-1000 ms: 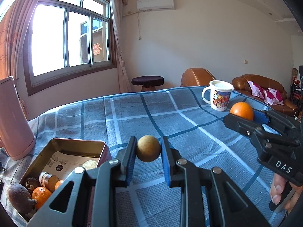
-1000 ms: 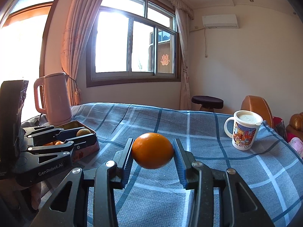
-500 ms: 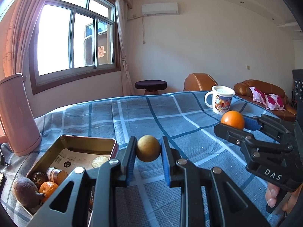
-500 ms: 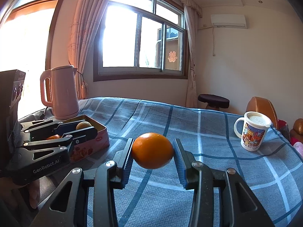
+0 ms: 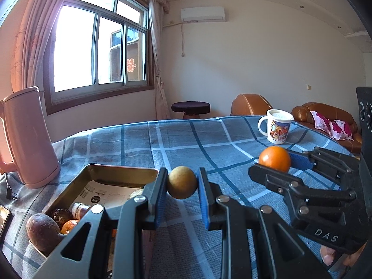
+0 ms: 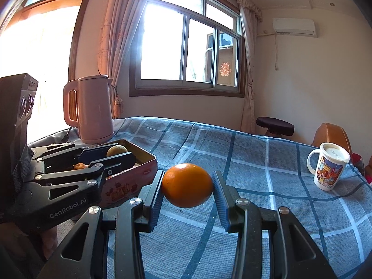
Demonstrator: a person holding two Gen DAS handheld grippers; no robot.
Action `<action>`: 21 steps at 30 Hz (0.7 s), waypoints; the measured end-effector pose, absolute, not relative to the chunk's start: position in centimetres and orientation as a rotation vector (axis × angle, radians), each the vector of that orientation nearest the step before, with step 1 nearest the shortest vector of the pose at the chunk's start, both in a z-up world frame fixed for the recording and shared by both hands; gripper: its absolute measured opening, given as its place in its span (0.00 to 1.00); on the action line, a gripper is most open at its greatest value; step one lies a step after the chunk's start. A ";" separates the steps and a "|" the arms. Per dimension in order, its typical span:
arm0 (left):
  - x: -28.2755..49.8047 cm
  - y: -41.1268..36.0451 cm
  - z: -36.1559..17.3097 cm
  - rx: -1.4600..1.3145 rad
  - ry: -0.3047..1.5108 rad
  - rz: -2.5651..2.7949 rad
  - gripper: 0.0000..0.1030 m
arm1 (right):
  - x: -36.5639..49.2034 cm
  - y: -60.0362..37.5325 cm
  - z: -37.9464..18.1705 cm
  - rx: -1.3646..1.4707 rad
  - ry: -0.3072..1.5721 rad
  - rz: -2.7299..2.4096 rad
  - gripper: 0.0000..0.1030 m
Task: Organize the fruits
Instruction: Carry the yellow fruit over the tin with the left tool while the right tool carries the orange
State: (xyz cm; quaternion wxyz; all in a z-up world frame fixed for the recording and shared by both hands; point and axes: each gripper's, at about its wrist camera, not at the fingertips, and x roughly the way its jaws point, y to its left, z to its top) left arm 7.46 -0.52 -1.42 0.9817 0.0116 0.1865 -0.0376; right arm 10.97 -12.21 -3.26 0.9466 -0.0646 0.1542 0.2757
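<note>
My left gripper point(image 5: 182, 187) is shut on a small round tan fruit point(image 5: 182, 182), held above the table just right of the open metal tin point(image 5: 121, 171). The tin holds a small orange point(image 5: 69, 225), a dark purple fruit point(image 5: 43, 232), another tan fruit and a printed sheet. My right gripper point(image 6: 187, 186) is shut on an orange point(image 6: 187, 184), held above the blue checked tablecloth to the right of the tin point(image 6: 139, 174). The right gripper and its orange point(image 5: 274, 158) also show in the left wrist view. The left gripper and its fruit point(image 6: 117, 151) show over the tin in the right wrist view.
A pink kettle point(image 5: 29, 137) stands behind the tin at the left. A white printed mug point(image 5: 277, 126) with a lid stands at the far right of the table. A stool point(image 5: 190, 107) and brown sofas point(image 5: 325, 116) lie beyond the table.
Both grippers have moved left toward the tin, each still holding its fruit. The tin and kettle now appear closer and more central in both views.
</note>
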 end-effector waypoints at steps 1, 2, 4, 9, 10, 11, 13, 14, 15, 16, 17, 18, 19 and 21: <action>7.4 -0.3 -1.4 0.022 0.377 -0.072 0.26 | 10.9 -12.0 -3.3 -0.134 0.314 0.565 0.41; 7.4 -0.1 -1.4 0.019 0.377 -0.070 0.26 | 10.9 -11.8 -3.3 -0.137 0.315 0.569 0.41; 7.3 0.2 -1.4 0.014 0.377 -0.065 0.26 | 10.9 -11.3 -3.4 -0.145 0.317 0.577 0.41; 7.1 1.1 -1.4 0.009 0.376 -0.052 0.26 | 10.8 -10.2 -3.4 -0.154 0.321 0.595 0.41; 7.0 1.3 -1.5 0.007 0.376 -0.050 0.26 | 10.8 -10.0 -3.4 -0.154 0.322 0.599 0.41; 7.0 1.4 -1.5 0.005 0.376 -0.047 0.26 | 10.8 -9.9 -3.4 -0.155 0.322 0.601 0.41; 6.9 1.8 -1.5 -0.001 0.375 -0.043 0.26 | 10.8 -9.6 -3.4 -0.157 0.323 0.606 0.41; 6.9 2.0 -1.5 -0.003 0.375 -0.040 0.26 | 10.8 -9.5 -3.4 -0.158 0.323 0.608 0.41; 6.8 2.1 -1.5 -0.004 0.375 -0.038 0.26 | 10.7 -9.3 -3.4 -0.159 0.323 0.610 0.41; 6.8 2.3 -1.5 -0.005 0.375 -0.035 0.26 | 10.7 -9.2 -3.4 -0.160 0.323 0.611 0.41; 6.7 2.4 -1.5 -0.006 0.375 -0.033 0.26 | 10.7 -9.1 -3.4 -0.160 0.323 0.613 0.41; 6.7 2.5 -1.5 -0.006 0.374 -0.029 0.26 | 10.7 -9.0 -3.4 -0.159 0.324 0.616 0.41; 6.6 2.7 -1.5 -0.006 0.373 -0.026 0.26 | 10.7 -8.9 -3.4 -0.158 0.324 0.618 0.41; 6.5 3.0 -1.5 -0.010 0.372 -0.020 0.26 | 10.6 -8.7 -3.4 -0.161 0.324 0.623 0.41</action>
